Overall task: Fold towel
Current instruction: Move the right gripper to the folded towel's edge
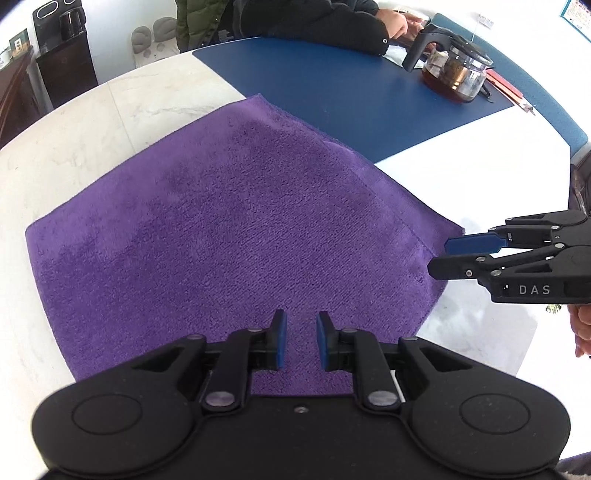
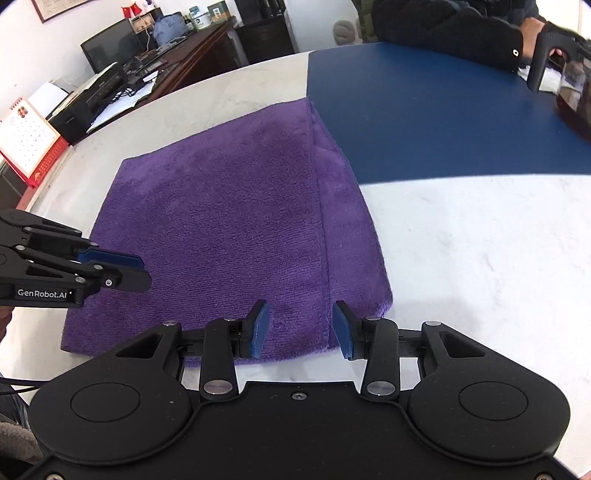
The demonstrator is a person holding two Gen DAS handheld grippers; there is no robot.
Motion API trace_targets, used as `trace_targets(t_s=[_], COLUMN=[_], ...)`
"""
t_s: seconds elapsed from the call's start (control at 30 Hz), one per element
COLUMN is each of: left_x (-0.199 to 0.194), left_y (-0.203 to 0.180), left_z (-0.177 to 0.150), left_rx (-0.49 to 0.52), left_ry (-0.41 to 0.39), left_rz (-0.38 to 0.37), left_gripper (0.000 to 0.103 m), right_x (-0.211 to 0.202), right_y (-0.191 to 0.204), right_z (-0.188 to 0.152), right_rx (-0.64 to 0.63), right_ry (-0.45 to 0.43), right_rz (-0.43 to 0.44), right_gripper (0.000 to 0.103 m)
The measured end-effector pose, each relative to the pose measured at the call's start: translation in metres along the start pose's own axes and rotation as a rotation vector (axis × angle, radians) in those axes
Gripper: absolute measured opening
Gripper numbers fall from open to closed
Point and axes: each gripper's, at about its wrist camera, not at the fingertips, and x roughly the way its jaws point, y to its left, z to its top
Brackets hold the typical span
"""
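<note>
A purple towel (image 1: 236, 236) lies flat on the white marble table, with one layer folded over; a fold edge runs along its right side in the right wrist view (image 2: 240, 221). My left gripper (image 1: 301, 339) is open and empty above the towel's near edge. It also shows in the right wrist view (image 2: 142, 269) at the towel's left edge. My right gripper (image 2: 300, 328) is open and empty over the towel's near right part. It also shows in the left wrist view (image 1: 443, 254) at the towel's right corner.
A blue mat (image 1: 351, 92) lies beyond the towel, with a glass teapot (image 1: 454, 74) on it. A person in a dark jacket (image 1: 295, 22) sits at the far side. A desk with a printer (image 2: 92, 99) and a red calendar (image 2: 29, 144) stand to the left.
</note>
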Motion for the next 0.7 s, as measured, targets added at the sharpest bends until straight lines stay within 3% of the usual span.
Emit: trace_targets(t_s=[0.37, 0.57, 0.7], left_x=[0.015, 0.019, 0.02], left_y=[0.005, 0.007, 0.007], left_z=[0.0, -0.001, -0.002], left_rx=[-0.01, -0.007, -0.003], left_ry=[0.034, 0.038, 0.039], left_rz=[0.006, -0.005, -0.009], left_gripper=[0.016, 0.016, 0.016], right_x=[-0.004, -0.006, -0.004], right_y=[0.001, -0.001, -0.004], right_z=[-0.013, -0.014, -0.014], right_rx=[0.01, 0.048, 0.062], right_ry=[0.058, 0.054, 0.056], right_rz=[0.002, 0.031, 0.014], right_gripper=[0.033, 0.015, 0.014])
